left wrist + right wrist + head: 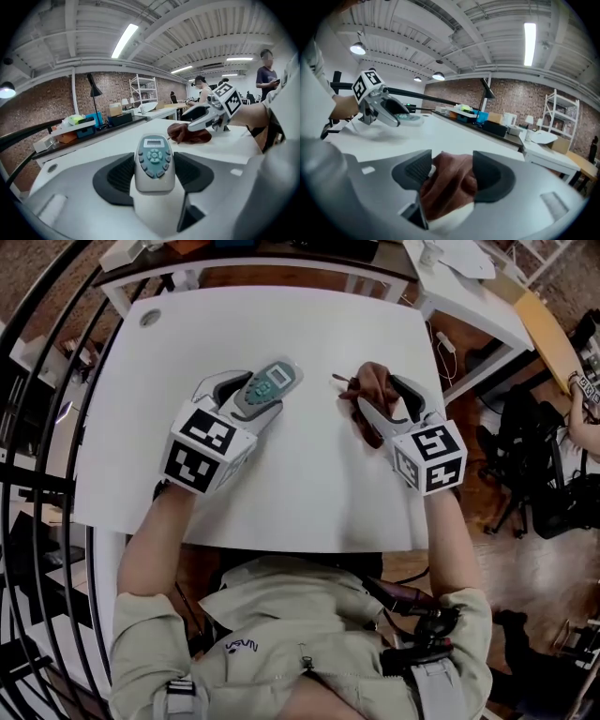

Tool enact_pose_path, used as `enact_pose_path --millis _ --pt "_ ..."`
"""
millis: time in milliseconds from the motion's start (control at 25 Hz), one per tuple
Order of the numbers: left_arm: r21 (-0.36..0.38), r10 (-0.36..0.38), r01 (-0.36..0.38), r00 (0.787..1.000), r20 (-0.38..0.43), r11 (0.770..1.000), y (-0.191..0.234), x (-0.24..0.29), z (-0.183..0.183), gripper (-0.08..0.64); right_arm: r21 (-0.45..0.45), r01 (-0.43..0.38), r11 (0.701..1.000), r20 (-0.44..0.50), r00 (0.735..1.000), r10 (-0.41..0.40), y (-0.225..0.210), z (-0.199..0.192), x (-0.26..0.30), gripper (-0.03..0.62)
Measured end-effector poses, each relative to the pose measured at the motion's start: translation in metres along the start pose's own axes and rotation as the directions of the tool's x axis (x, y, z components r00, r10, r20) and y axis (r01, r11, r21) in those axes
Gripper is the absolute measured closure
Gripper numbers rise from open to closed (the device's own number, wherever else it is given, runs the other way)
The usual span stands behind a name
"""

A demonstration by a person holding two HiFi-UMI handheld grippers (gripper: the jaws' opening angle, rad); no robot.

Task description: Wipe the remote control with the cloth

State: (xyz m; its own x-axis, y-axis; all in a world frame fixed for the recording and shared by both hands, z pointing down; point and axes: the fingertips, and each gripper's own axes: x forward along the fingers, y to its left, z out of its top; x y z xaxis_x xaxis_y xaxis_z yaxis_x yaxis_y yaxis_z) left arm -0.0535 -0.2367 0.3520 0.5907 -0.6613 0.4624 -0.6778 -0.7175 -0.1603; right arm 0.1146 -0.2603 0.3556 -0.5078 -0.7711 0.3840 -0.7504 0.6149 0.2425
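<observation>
Left hand-held gripper (242,401) clamps the remote control (270,382) steady for wiping, while the right hand-held gripper (386,409), jaws wide, straddles the bunched cloth (370,385) on the table (309,474), probably to gather it.

Only txt: shirt (281,615) chest logo, approx. "NASA" (upside down); remote (267,385) btns/display unreadable.

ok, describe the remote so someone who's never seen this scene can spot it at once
Start at the white table, then find the left gripper over its left half. The remote sits between that gripper's fingers. It is a pale grey handset with a small screen and blue-grey buttons, unlike the crumpled brown cloth to its right.
</observation>
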Motion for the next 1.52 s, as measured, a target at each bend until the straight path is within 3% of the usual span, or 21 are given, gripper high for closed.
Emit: enact_pose_path --millis 160,320,400,480,560,680,760,880,1040,1200,1280,1360,1440,1520 --pt "0.074 0.054 -0.064 0.990 0.128 0.995 -0.020 -0.034 0.033 0.285 0.030 -0.003 1.000 -0.107 0.994 0.006 -0.007 -0.024 0.015 0.322" --pt "0.103 0.088 -0.108 0.979 0.186 0.989 -0.035 -0.048 0.044 0.285 0.056 -0.035 0.998 -0.153 0.987 0.044 -0.003 -0.032 0.019 0.473" --pt "0.119 0.109 -0.135 0.973 0.203 0.984 -0.042 -0.052 0.047 0.285 0.038 -0.025 0.999 -0.143 0.989 0.030 -0.001 -0.028 0.016 0.491" --pt "0.161 0.134 -0.170 0.968 0.214 0.972 -0.050 -0.054 0.050 0.285 0.011 0.008 1.000 -0.058 0.998 -0.008 0.000 -0.007 -0.001 0.502" --pt "0.189 0.157 -0.198 0.964 0.214 0.962 -0.058 -0.053 0.049 0.285 -0.014 0.032 0.999 0.101 0.994 -0.030 0.007 0.035 -0.031 0.503" --pt "0.214 0.182 -0.229 0.959 0.217 0.950 -0.073 -0.046 0.050 0.285 -0.041 0.004 0.999 0.324 0.946 0.009 0.030 0.097 -0.078 0.505" --pt "0.244 0.182 -0.235 0.958 0.223 0.941 -0.085 -0.041 0.055 0.285 -0.078 -0.015 0.997 0.373 0.927 0.043 0.049 0.112 -0.094 0.503" --pt "0.277 0.173 -0.238 0.955 0.240 0.931 -0.099 -0.039 0.062 0.285 -0.134 -0.031 0.991 0.357 0.931 0.078 0.073 0.116 -0.094 0.505" --pt "0.313 0.170 -0.249 0.951 0.258 0.916 -0.105 -0.037 0.067 0.285 -0.181 -0.127 0.975 0.325 0.928 0.181 0.104 0.117 -0.092 0.506" --pt "0.345 0.177 -0.268 0.946 0.273 0.899 -0.104 -0.036 0.069 0.285 -0.210 -0.325 0.922 0.297 0.877 0.377 0.146 0.121 -0.098 0.508" --pt "0.353 0.181 -0.278 0.942 0.284 0.893 -0.104 -0.038 0.070 0.285 -0.200 -0.368 0.908 0.297 0.860 0.414 0.150 0.122 -0.101 0.509" --pt "0.364 0.187 -0.288 0.939 0.289 0.886 -0.103 -0.039 0.070 0.285 -0.180 -0.277 0.944 0.330 0.887 0.323 0.128 0.129 -0.107 0.509" --pt "0.392 0.196 -0.304 0.936 0.292 0.868 -0.103 -0.041 0.071 0.285 -0.189 -0.083 0.978 0.359 0.922 0.147 0.090 0.139 -0.111 0.509" --pt "0.434 0.207 -0.323 0.933 0.294 0.841 -0.107 -0.040 0.072 0.285 -0.240 0.047 0.970 0.347 0.937 0.040 0.070 0.140 -0.106 0.509"
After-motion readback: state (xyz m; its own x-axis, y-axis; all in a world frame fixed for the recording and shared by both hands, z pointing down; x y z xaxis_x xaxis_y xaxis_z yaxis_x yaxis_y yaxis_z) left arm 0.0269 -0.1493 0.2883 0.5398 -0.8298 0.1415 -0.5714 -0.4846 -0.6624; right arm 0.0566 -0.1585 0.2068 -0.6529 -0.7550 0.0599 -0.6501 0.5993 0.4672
